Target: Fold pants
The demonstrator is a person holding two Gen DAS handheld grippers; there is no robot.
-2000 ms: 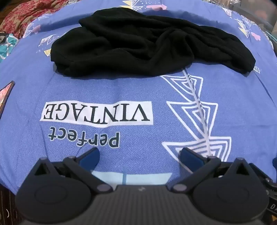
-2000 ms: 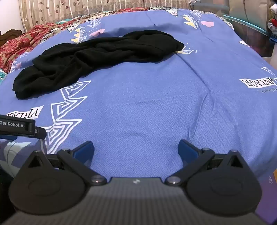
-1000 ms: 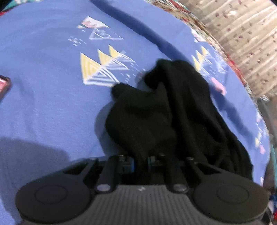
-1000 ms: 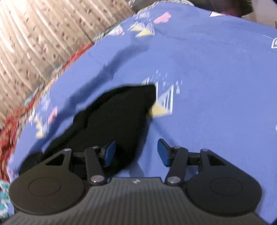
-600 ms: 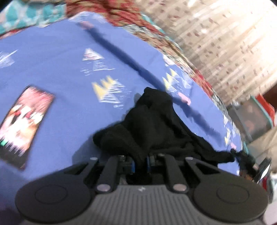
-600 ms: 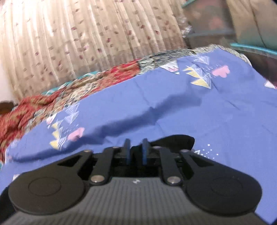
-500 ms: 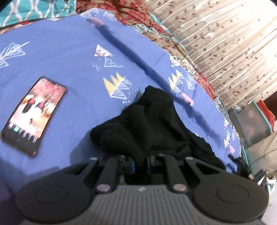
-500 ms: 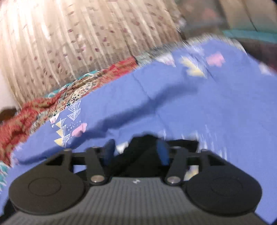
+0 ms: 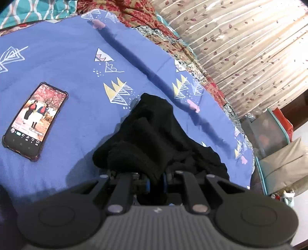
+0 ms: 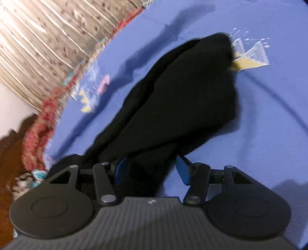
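The black pants (image 9: 154,138) lie crumpled on the blue printed bedsheet (image 9: 80,63). My left gripper (image 9: 155,182) is shut on a bunch of the pants' fabric at their near end. In the right wrist view the pants (image 10: 182,100) stretch away across the sheet (image 10: 259,115). My right gripper (image 10: 152,169) is open, with black fabric lying between its blue fingers (image 10: 182,170). That view is blurred by motion.
A phone (image 9: 35,121) with a lit screen lies on the sheet to the left of the pants. A red patterned blanket (image 9: 146,17) and beige curtains (image 9: 250,42) run along the far side. A bin and bags (image 9: 277,146) stand past the bed's right edge.
My right gripper was shut about half a second ago and has opened, and it has tilted over the pants. My left gripper stays shut on the fabric and has drawn back, bringing the phone into view.
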